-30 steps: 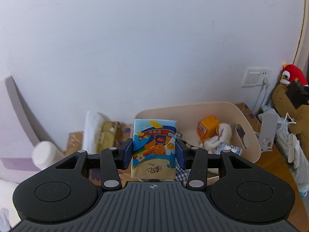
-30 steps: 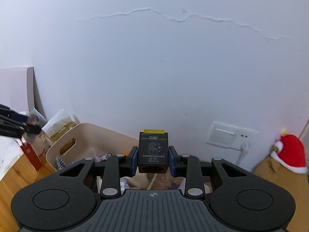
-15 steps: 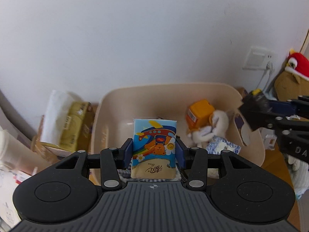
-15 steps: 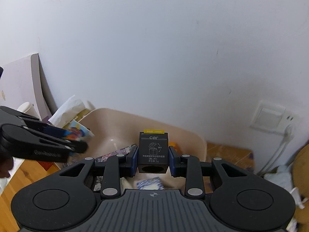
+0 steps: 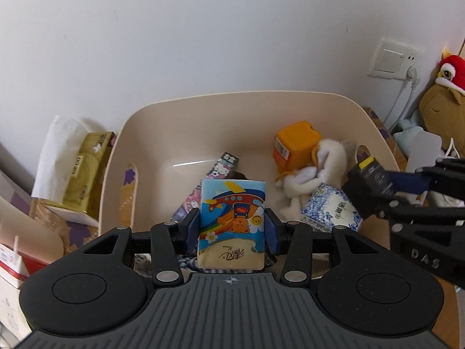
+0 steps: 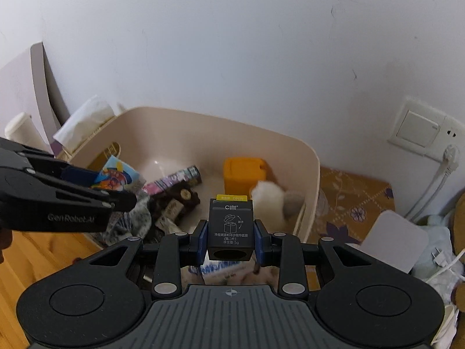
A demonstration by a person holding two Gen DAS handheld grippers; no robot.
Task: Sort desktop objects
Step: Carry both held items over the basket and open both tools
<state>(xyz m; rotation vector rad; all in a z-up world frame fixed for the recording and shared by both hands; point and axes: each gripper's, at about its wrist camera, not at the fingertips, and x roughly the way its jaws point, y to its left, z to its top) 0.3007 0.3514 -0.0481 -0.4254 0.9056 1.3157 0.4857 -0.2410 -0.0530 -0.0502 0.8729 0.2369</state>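
At the left, a gold tissue box leans beside the beige plastic bin standing against the white wall. The left gripper clamps a colourful cartoon-printed tissue packet upright between its 2 blue pads, above the bin's near edge. Inside the bin lie a pink cartoon-printed stick pack, an orange plastic cube, a white fluffy toy and a blue-and-white tissue packet. Further right, the right gripper squeezes a small black cardboard box with a yellow tab, over the bin's right side.
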